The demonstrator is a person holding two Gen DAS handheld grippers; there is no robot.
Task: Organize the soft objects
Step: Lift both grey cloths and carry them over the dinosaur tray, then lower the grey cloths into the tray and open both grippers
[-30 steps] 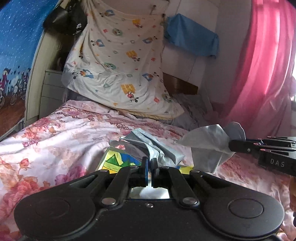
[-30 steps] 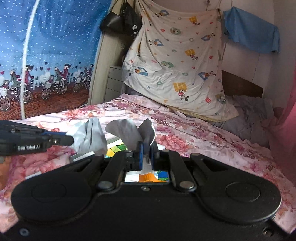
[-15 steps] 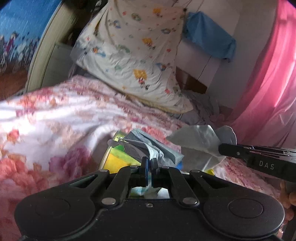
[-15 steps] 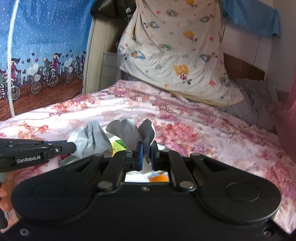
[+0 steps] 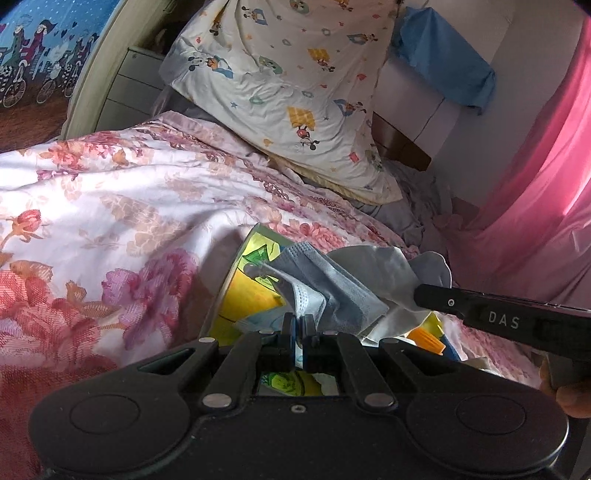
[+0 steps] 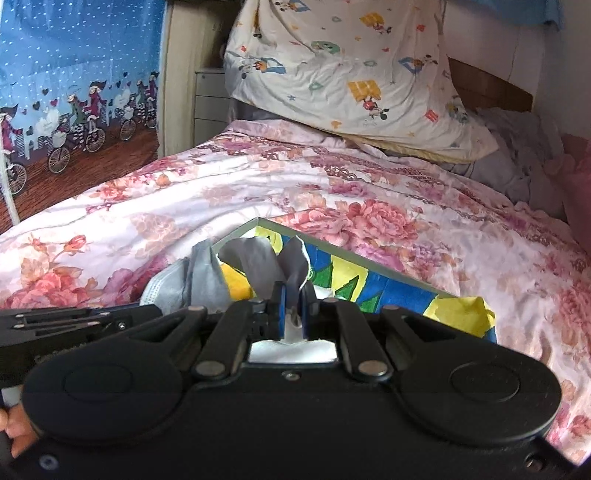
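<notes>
Both clenched on one grey face mask (image 5: 325, 291), the left gripper (image 5: 298, 325) and right gripper (image 6: 291, 299) hover just above the colourful box (image 6: 369, 280); next, I judge, lowering it in.

box (image 6: 388, 291) contents hidden behind gripper body, blue cloth (image 6: 517, 11) cropped at top

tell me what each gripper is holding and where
Both are shut on one grey face mask, stretched over the colourful board. The left gripper pinches one end; the right gripper pinches the opposite end, its fabric bunched above the fingers.
</notes>
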